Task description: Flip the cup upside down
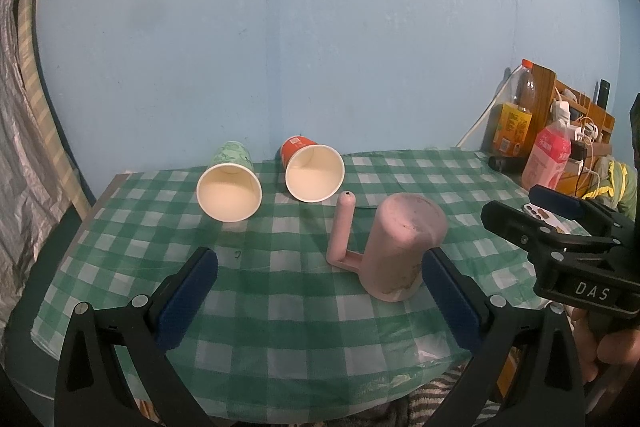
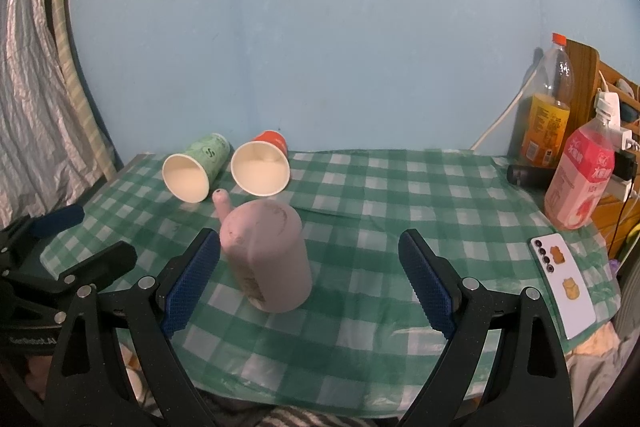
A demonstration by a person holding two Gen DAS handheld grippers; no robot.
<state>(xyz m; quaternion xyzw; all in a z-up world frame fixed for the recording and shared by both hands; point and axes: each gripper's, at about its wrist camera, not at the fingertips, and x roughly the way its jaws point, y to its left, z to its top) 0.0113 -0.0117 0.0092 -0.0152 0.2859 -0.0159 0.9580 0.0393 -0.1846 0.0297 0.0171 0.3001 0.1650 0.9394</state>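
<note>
The pink handled cup (image 1: 404, 247) stood mouth-down on the green checked tablecloth (image 1: 280, 307), right of centre in the left wrist view and left of centre in the right wrist view, so the flip itself looked done, at least for this cup. The left gripper (image 1: 320, 301) filled the bottom of its own frame with its jaws spread wide and nothing between them; its right-hand pad seemed to sit just beside the cup's lower wall, though the fisheye made it hard to tell whether they touched. The right gripper (image 2: 314, 277) was likewise spread and empty, its left-hand pad close by the cup's side. The likeliest slip from here was a nudge: either pad, drawn back carelessly, could catch the wall or the long handle (image 1: 340, 231) that stuck out to the cup's left, and tip the tall, narrow body over. The cloth looked thin and loosely laid, so a dragged finger might ruck it and rock the cup too. In the upper left of the table a green paper cup (image 1: 230, 187) and a red paper cup (image 1: 314, 173) lay on their sides, mouths toward the cameras; being round, they could roll if bumped. A phone (image 2: 564, 287) lay near the table's edge at the right of the right wrist view, and a pink drink bottle (image 2: 582, 175) stood above it, both within reach of a wide sweep.
</note>
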